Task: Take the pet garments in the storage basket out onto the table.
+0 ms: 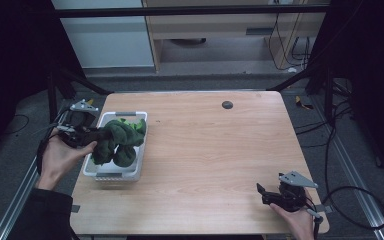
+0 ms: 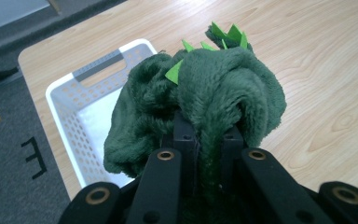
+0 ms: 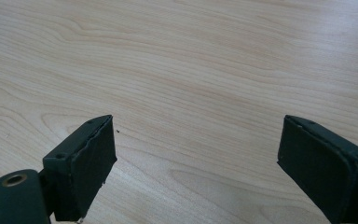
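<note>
Green plush toy (image 2: 205, 98) hangs above the white basket's (image 1: 94, 167) rim, clenched in the left gripper's (image 1: 94, 136) fingers; right gripper's (image 3: 196, 163) fingers spread.

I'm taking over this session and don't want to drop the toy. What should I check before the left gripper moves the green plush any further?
1. Left gripper shut on the green plush toy: ok, a fold of plush is pinched between its jaws.
2. Toy clear of the white basket: not ok, in the high view its lower part hangs inside the basket.
3. Toy caught on the basket's holes: cannot tell.
4. Right gripper out of the way: ok, it sits at the table's near right corner with jaws open and nothing between them.
5. Table free for setting the toy down: ok, bare wood right of the basket.
</note>
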`<state>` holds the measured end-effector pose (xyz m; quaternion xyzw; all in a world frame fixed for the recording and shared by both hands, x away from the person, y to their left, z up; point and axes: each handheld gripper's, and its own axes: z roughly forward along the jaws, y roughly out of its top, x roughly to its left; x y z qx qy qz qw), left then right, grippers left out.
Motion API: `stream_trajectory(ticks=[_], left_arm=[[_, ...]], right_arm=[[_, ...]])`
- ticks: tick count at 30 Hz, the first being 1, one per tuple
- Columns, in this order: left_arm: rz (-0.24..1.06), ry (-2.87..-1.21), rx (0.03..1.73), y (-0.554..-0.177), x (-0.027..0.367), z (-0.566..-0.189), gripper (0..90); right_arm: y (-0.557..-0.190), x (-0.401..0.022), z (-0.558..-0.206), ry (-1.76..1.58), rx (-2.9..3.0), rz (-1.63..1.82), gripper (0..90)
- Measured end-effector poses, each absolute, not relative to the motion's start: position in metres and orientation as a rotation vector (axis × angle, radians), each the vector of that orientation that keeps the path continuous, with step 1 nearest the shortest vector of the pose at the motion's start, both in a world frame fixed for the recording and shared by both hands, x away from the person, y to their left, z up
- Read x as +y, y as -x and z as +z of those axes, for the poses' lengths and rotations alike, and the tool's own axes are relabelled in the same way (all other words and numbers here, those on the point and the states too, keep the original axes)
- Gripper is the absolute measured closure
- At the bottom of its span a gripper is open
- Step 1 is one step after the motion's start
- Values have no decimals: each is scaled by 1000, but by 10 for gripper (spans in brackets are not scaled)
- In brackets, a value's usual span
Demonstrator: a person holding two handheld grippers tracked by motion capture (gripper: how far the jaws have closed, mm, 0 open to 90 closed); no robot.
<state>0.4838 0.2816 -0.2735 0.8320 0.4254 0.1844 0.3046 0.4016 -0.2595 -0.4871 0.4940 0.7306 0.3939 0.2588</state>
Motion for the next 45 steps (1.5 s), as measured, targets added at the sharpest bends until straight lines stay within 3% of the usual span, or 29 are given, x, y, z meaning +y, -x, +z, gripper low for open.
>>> stream_trajectory(ticks=[18, 45], left_arm=[[473, -2282, 951, -468, 238, -253, 825], [363, -2361, 774, -474, 163, -273, 825]], right_arm=[[-401, -261, -486, -1329, 1969, 1077, 109], [-400, -263, -484, -1325, 1951, 1080, 104]])
